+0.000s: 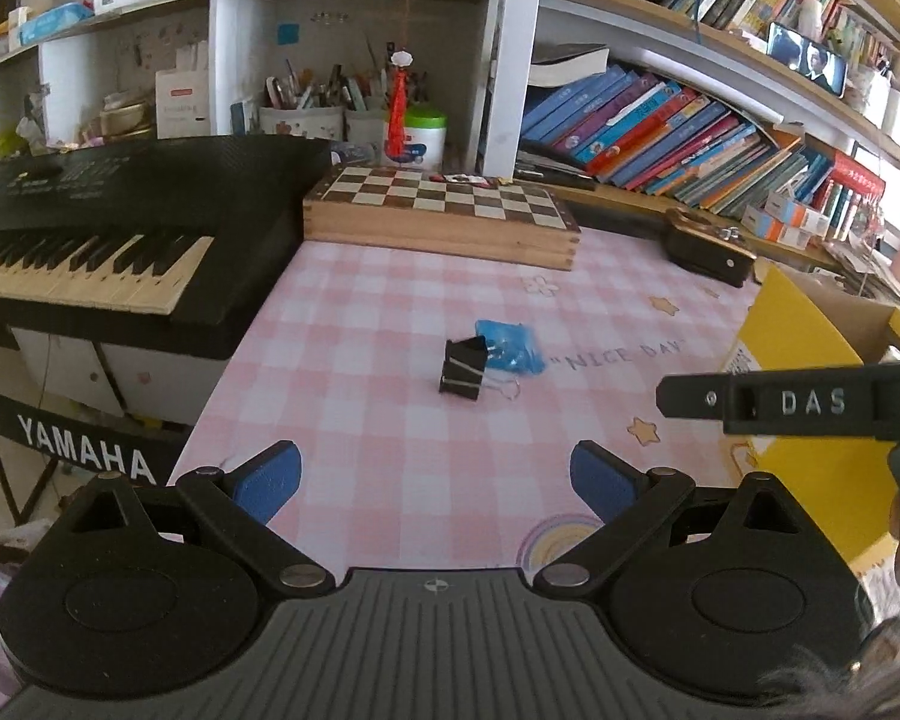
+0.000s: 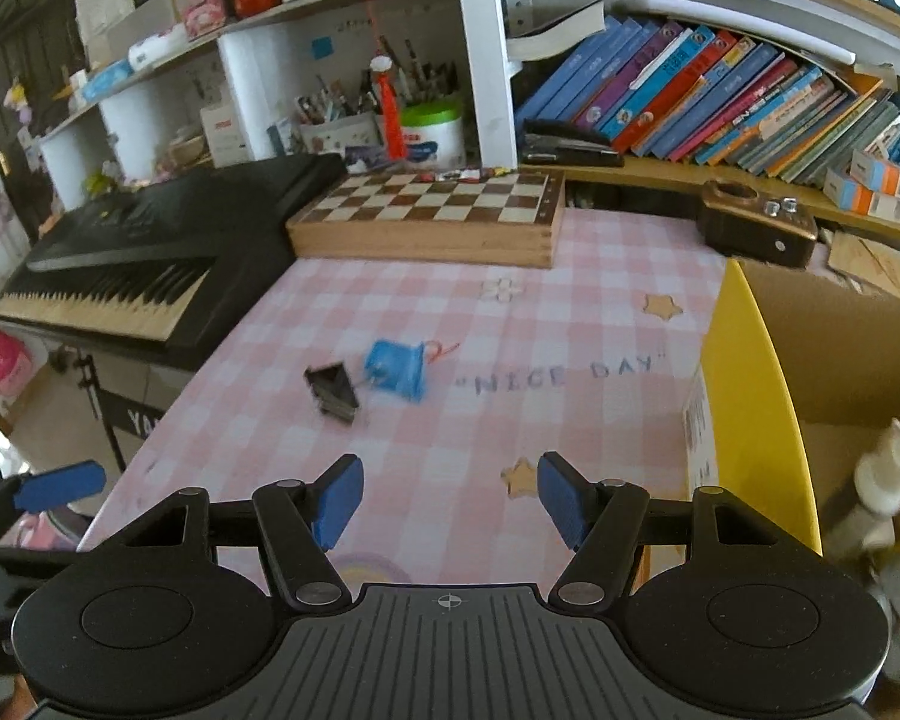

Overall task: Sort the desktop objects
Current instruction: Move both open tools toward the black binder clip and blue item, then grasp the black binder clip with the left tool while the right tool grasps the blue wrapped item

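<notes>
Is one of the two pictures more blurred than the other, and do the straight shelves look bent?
Right wrist view: the black binder clip and blue pouch are smeared by motion blur. Left wrist view: the same clip is fairly sharp. Both views: fisheye distortion bends the bookshelf into curves.

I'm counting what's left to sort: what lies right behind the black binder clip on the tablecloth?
A small blue plastic packet lies just behind the black binder clip, on the pink checked tablecloth. The clip hides the packet's near edge, so whether they touch, or what the packet holds, cannot be seen.
</notes>
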{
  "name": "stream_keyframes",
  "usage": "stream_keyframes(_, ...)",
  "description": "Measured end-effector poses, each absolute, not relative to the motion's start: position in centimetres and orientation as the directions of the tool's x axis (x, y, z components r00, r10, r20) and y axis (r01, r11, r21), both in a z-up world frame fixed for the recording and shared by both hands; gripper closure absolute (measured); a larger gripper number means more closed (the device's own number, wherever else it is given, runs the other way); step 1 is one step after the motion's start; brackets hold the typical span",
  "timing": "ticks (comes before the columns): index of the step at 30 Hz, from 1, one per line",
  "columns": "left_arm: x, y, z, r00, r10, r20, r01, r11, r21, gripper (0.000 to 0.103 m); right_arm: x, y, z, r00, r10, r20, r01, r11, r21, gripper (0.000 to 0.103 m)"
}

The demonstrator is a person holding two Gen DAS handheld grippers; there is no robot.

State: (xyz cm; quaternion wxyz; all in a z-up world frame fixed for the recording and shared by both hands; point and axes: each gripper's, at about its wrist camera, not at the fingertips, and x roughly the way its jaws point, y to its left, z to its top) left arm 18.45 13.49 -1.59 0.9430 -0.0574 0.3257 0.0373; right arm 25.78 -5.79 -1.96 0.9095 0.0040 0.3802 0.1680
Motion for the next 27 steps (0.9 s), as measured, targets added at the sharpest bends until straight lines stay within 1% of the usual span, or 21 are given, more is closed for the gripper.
stream_keyframes(5, 20.5, 12.9, -2.3, 0.776, 0.031, -0.630, -0.097, 0.993, -0.070, 0.006, 27.9, -5.5, -2.6, 0.633, 0.314, -0.707, -0.315, 0.940, 0.135, 0.037)
stream_keyframes(7, 21.3, 12.6, -2.7, 0.773, 0.029, -0.634, -0.090, 0.994, -0.064, 0.006, 28.6, -5.3, -2.8, 0.633, 0.314, -0.708, -0.320, 0.939, 0.130, 0.032)
stream_keyframes(8, 21.7, 12.5, -2.9, 0.772, 0.029, -0.635, -0.086, 0.994, -0.060, 0.006, 28.8, -5.1, -2.8, 0.633, 0.315, -0.708, -0.322, 0.938, 0.129, 0.032)
stream_keyframes(16, 25.6, 12.2, -4.2, 0.767, 0.027, -0.642, -0.077, 0.996, -0.050, 0.006, 31.6, -4.1, -3.3, 0.625, 0.323, -0.710, -0.334, 0.933, 0.130, 0.032)
stream_keyframes(24, 29.1, 12.5, -5.4, 0.754, 0.005, -0.657, -0.052, 0.997, -0.052, 0.010, 34.2, -3.2, -3.7, 0.623, 0.315, -0.716, -0.341, 0.933, 0.113, 0.032)
stream_keyframes(27, 30.3, 12.7, -5.7, 0.750, 0.001, -0.661, -0.055, 0.997, -0.061, 0.015, 35.1, -3.1, -4.0, 0.615, 0.312, -0.724, -0.337, 0.934, 0.117, 0.032)
